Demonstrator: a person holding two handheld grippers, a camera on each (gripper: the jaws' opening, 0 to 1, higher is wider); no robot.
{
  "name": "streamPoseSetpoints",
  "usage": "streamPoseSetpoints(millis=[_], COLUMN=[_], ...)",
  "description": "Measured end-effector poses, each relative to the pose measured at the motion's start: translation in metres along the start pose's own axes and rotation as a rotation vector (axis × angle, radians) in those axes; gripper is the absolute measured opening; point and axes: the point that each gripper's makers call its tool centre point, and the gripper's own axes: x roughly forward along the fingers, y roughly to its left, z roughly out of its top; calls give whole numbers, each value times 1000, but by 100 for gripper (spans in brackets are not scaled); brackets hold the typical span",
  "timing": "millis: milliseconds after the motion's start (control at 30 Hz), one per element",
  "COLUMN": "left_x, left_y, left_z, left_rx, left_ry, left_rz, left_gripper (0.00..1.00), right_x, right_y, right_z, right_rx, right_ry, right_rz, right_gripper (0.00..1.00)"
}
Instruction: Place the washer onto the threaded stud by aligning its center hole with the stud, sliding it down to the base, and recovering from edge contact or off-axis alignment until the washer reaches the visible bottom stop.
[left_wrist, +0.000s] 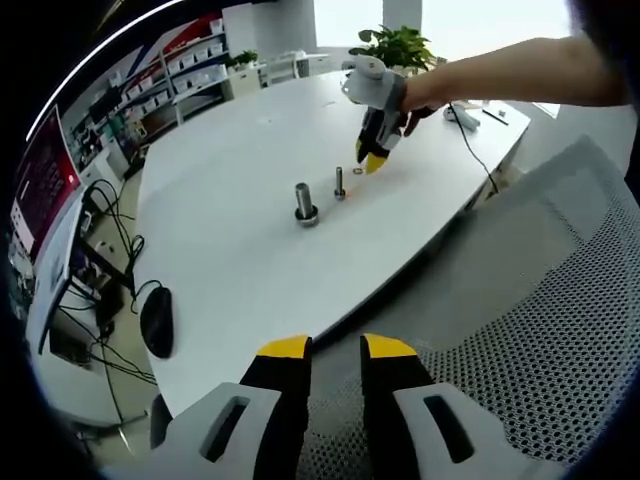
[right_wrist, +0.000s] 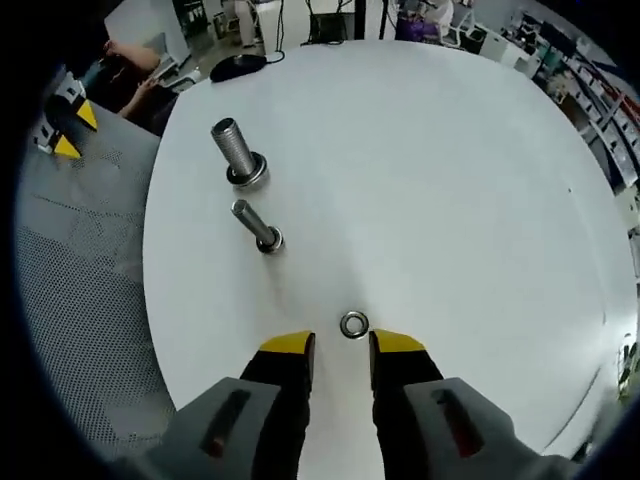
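Two studs mid-desk; washer flat near desk edge, thin, light, slippery — pinch rim. Right gripper jaws parted, empty; left gripper likewise.

White surface serves as landmark. A black computer mouse lies at its near-left edge, with black cables trailing on the floor beside that edge. A grey mesh chair back stands against its right side. A potted green plant sits at its far end. Shelving with white bins stands beyond its far-left edge.
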Motion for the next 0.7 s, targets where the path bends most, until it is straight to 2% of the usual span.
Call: streamPoseSetpoints(millis=[133,267,300,333,367,433,500,600,700], left_x=[0,0,1,1,1,1,1,1,1], left_y=[0,0,1,1,1,1,0,1,1], left_z=[0,-1,-1,-1,-1,-1,0,-1,-1], left_rx=[-1,-2,-2,-3,-3,-4,-4,-6,-6], left_ry=[1,3,2,3,3,3,3,4,4], left_rz=[0,-1,-1,-1,-2,-2,-2,-2,-2], left_gripper=[17,17,17,17,17,17,17,17,17], right_x=[4,4,5,5,6,6,6,8,9], right_y=[-4,-1,-3,-6,-5,-3,-2,-2,-2], right_z=[-4,2,2,1,2,2,1,2,4], right_rx=[16,19,8,-31,-75,-48,-100,-133,-130], right_ry=[13,6,12,28,31,45,75,115,142], right_rz=[-1,7,2,-15,-3,-5,-2,0,-1], right_gripper=[24,24,23,22,22,22,22,22,21])
